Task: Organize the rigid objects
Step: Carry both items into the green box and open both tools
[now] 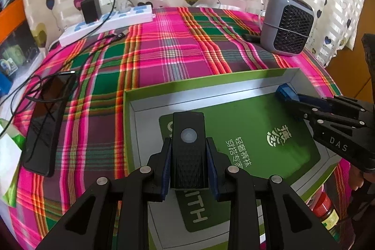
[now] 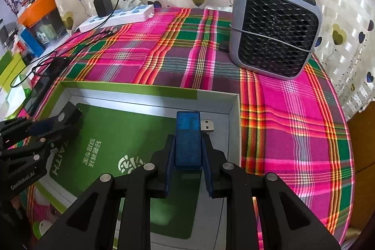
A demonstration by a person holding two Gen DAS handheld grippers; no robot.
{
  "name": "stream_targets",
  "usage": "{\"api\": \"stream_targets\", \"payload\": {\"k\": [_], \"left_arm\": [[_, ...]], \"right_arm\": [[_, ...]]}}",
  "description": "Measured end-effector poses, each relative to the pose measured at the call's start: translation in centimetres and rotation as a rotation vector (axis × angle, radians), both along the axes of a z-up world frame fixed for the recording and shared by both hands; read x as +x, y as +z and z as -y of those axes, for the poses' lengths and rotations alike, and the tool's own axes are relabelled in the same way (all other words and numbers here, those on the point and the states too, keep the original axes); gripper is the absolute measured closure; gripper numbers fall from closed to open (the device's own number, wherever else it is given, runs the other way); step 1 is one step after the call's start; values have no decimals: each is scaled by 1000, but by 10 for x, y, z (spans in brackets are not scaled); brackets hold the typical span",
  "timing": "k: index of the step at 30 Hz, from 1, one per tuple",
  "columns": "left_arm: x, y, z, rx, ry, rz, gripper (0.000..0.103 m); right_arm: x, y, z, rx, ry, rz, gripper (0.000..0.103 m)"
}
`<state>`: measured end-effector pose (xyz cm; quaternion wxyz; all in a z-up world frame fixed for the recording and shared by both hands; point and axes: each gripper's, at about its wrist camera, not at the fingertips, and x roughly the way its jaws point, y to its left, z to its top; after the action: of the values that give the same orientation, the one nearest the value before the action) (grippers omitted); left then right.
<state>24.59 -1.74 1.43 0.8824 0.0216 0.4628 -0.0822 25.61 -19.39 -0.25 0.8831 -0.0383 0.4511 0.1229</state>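
your left gripper point(image 1: 189, 163) is clamped on a black remote point(image 1: 189, 151), the blue pads pressed against its two long sides; the remote sticks out forward past the fingertips, its round pale button facing up, and it hangs over the near left part of the open green box point(image 1: 164, 88), above the green card point(image 1: 257, 128) lying on the box floor. your right gripper point(image 2: 187, 154) is closed on a translucent blue usb dongle point(image 2: 188, 139), squeezed on both sides, with the dongle's front half reaching beyond the fingers and its metal plug point(image 2: 207, 125) angled off to the right. that dongle sits over the far right corner of the box, close to the white inner wall, though you cannot tell whether it touches the floor. from the left wrist view the right gripper comes in from the right edge with the blue piece at the far right corner. on the plaid cloth point(image 2: 293, 121) beyond the box stand a grey fan heater point(image 2: 274, 34) and a white power strip point(image 1: 105, 22), and a dark phone point(image 1: 46, 123) lies to the left of the box.
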Motion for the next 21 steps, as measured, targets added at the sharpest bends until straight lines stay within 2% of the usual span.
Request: {"api": "stream_targets", "payload": {"k": [10,17,21], "left_arm": [[1,-2,4,40,-4,8,77],[1,-2,3,31,-11,8,76],[-1,-1,3,4,-26,7,67]], "right_arm": [[2,-2,-4,-3,3,12,80],[2,-2,-3,15,-5,15,80],[1,-2,-3,28,-10,21,80]]}}
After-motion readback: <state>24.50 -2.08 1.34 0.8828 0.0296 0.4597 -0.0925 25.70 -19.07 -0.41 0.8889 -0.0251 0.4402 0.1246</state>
